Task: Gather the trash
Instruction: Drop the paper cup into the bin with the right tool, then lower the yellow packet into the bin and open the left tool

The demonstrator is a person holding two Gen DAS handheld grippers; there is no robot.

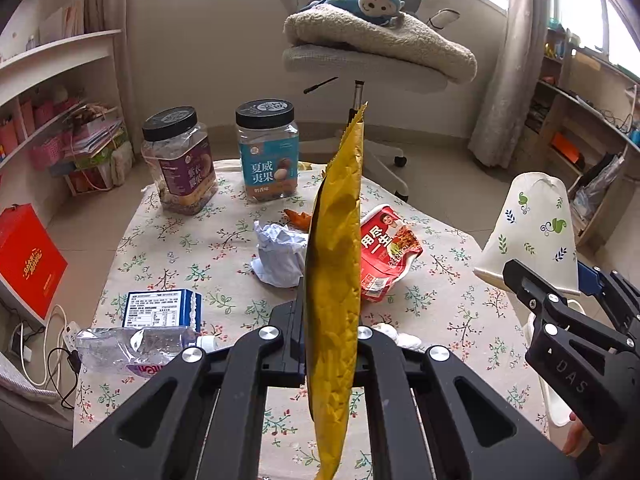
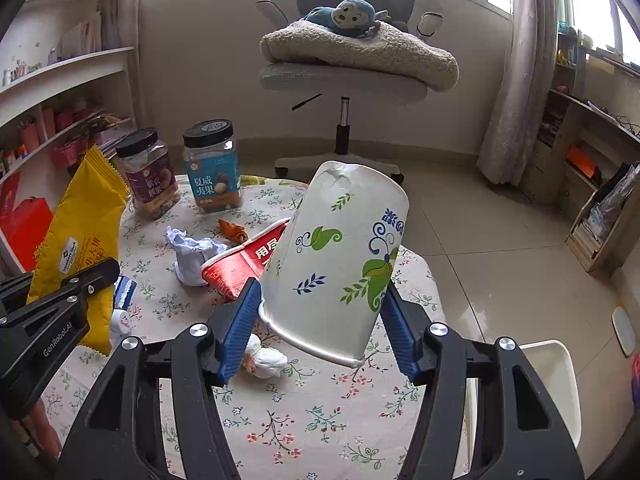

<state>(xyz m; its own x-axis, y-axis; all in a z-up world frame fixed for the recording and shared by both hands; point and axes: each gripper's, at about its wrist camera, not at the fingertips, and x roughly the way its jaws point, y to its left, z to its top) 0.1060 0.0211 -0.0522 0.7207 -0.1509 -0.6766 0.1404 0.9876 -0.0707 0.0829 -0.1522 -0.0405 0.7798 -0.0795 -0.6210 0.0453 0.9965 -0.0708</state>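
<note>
My left gripper (image 1: 330,334) is shut on a yellow snack wrapper (image 1: 335,264) and holds it upright above the table; the wrapper also shows at the left of the right wrist view (image 2: 80,240). My right gripper (image 2: 320,316) is shut on a white paper cup (image 2: 340,256) with green leaf print, held upside down and tilted above the table; the cup also shows in the left wrist view (image 1: 532,232). On the floral tablecloth (image 1: 176,240) lie a crumpled white paper (image 1: 280,252), a red noodle packet (image 1: 386,252), an orange peel (image 2: 232,230) and a crushed plastic bottle (image 1: 136,348).
Two black-lidded jars (image 1: 180,160) (image 1: 268,150) stand at the table's far side. A blue-and-white box (image 1: 162,308) lies at the left. A small white wad (image 2: 264,358) lies near the front. An office chair (image 1: 360,60) with a blanket and plush monkey stands behind. Shelves line both walls.
</note>
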